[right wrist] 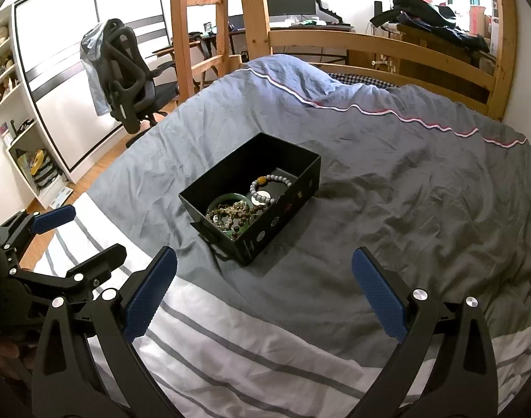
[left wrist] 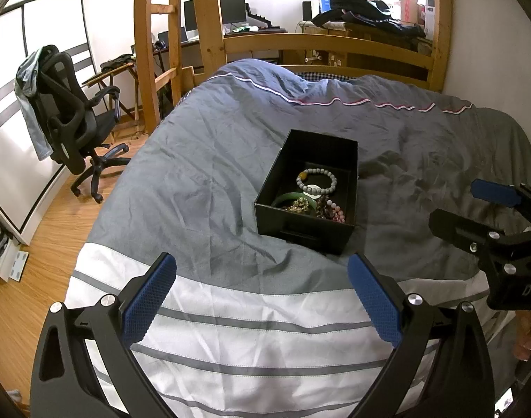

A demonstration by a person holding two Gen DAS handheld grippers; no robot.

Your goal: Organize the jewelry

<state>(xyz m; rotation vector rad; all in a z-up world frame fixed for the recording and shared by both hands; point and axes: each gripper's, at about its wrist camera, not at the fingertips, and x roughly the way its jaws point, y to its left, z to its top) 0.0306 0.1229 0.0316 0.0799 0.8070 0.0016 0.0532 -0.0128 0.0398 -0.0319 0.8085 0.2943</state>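
Observation:
A black open box [left wrist: 321,146] sits on the grey bed cover; it also shows in the right wrist view [right wrist: 286,205]. Inside lie a grey bead bracelet [left wrist: 330,176] [right wrist: 265,184], a green bangle [left wrist: 291,198] [right wrist: 218,203], a gold-brown bead string [right wrist: 230,212] and a pink and dark bead bracelet [left wrist: 331,209]. My left gripper [left wrist: 262,264] is open and empty, hovering short of the box's near end. My right gripper [right wrist: 264,257] is open and empty, also short of the box. Each gripper appears at the edge of the other's view.
The bed cover [left wrist: 213,160] is grey with a white striped band near me. A wooden bed frame [left wrist: 321,43] stands at the far end. An office chair [left wrist: 73,118] stands on the wood floor at left. A desk with monitors is behind.

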